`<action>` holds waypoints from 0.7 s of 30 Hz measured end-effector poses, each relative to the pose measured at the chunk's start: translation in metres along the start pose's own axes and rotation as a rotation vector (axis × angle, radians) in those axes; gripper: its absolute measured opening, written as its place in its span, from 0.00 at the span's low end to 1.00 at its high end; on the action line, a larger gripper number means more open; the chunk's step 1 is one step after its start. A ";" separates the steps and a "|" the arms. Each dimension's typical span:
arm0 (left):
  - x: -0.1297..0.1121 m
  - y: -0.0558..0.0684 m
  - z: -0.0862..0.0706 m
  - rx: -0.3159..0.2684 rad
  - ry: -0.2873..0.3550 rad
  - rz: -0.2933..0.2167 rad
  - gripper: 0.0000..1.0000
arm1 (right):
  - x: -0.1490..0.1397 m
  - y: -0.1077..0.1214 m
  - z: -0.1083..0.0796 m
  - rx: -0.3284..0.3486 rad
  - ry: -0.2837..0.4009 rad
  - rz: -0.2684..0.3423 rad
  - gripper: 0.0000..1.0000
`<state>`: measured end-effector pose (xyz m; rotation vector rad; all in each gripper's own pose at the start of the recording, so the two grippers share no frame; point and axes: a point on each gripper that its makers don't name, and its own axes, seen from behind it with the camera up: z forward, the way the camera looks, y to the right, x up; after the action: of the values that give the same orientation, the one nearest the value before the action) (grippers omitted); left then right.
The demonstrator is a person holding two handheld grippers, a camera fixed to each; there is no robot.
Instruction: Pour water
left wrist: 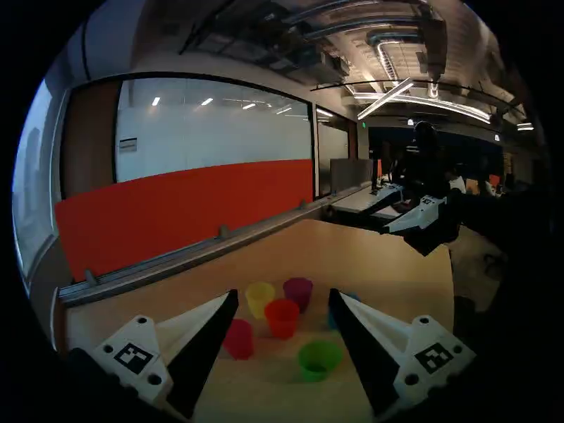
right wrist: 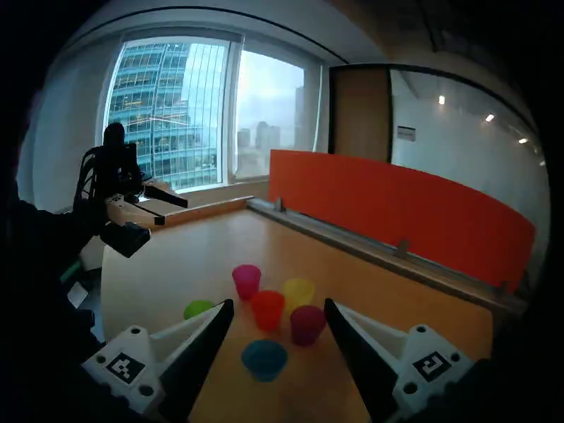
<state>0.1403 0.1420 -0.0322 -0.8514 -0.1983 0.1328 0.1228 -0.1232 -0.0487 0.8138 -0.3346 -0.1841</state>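
Now your left gripper [left wrist: 283,292] and right gripper [right wrist: 277,302] both gape wide, gripping nothing.
Left gripper view: the cups [left wrist: 319,359] sit clustered on the table [left wrist: 381,268], with the red cup [left wrist: 282,317] between your fingertips. Right gripper view: you face the same cluster, with the blue cup [right wrist: 264,358] nearest and the red cup just beyond.

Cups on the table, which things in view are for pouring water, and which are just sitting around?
For the job: pink cup, red cup, yellow cup, purple cup, blue cup, green cup, left gripper and right gripper, both open.

Just around: table, orange partition, window.
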 end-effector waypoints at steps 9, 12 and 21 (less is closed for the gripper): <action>-0.029 0.016 0.007 -0.051 -0.074 0.013 0.96 | -0.028 -0.002 0.005 0.028 -0.076 0.003 0.99; -0.038 0.019 0.009 -0.063 -0.094 0.011 0.96 | -0.037 -0.002 0.007 0.033 -0.099 0.000 0.99; -0.069 0.029 0.019 -0.095 -0.159 0.011 0.96 | -0.067 -0.003 0.013 0.041 -0.172 -0.013 0.99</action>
<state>0.0674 0.1617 -0.0504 -0.9374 -0.3514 0.2031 0.0557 -0.1151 -0.0572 0.8427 -0.4966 -0.2612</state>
